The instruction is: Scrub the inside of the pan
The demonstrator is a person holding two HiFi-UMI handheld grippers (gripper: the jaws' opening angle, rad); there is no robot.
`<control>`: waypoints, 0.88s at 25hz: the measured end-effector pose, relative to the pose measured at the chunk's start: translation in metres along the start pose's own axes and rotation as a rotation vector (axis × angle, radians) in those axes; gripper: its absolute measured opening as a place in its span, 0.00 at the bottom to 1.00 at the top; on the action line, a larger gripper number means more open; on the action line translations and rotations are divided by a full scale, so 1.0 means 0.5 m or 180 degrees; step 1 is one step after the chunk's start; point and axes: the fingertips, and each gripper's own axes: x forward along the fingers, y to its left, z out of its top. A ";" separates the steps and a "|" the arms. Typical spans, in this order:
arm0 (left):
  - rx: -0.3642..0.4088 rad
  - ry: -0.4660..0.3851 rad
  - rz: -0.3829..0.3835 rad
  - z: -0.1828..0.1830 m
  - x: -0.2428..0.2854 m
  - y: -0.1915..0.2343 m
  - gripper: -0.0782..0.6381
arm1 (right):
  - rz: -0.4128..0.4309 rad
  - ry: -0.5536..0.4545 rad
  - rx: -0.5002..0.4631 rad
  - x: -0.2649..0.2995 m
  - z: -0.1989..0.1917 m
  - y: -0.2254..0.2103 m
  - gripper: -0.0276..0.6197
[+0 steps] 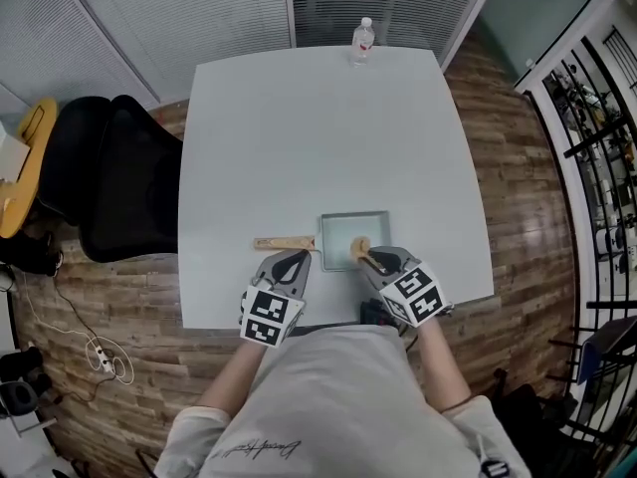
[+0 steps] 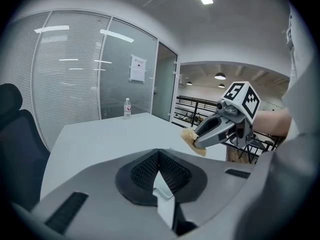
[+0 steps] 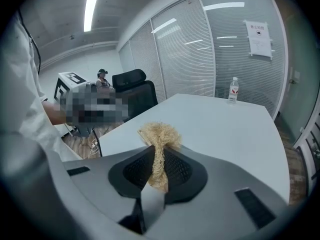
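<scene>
A square pale-green pan (image 1: 343, 233) with a wooden handle (image 1: 284, 243) pointing left lies near the table's front edge. My right gripper (image 1: 371, 258) is shut on a tan fibrous scrubber (image 1: 360, 247), which sits at the pan's near right corner. In the right gripper view the scrubber (image 3: 159, 140) is pinched between the jaws of the right gripper (image 3: 159, 156). My left gripper (image 1: 296, 259) sits just in front of the handle, beside the pan. Its jaws are shut, and the left gripper (image 2: 159, 159) has nothing between them. The left gripper view also catches the scrubber (image 2: 190, 137); the pan is hidden there.
A water bottle (image 1: 362, 41) stands at the table's far edge. A black office chair (image 1: 119, 177) is left of the table (image 1: 318, 137), and cables (image 1: 105, 358) lie on the wooden floor. A metal railing (image 1: 597, 167) runs along the right side.
</scene>
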 end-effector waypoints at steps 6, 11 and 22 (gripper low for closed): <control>-0.0010 -0.0057 0.0005 0.014 0.002 0.005 0.12 | 0.0004 0.0011 -0.0027 0.001 -0.003 0.003 0.15; -0.0024 -0.0065 0.0010 0.017 0.000 0.008 0.12 | 0.0006 0.0007 -0.0032 -0.002 -0.006 0.010 0.15; -0.0007 -0.0050 0.0016 0.014 -0.005 0.011 0.12 | -0.0003 0.0001 -0.0042 -0.005 -0.007 0.016 0.15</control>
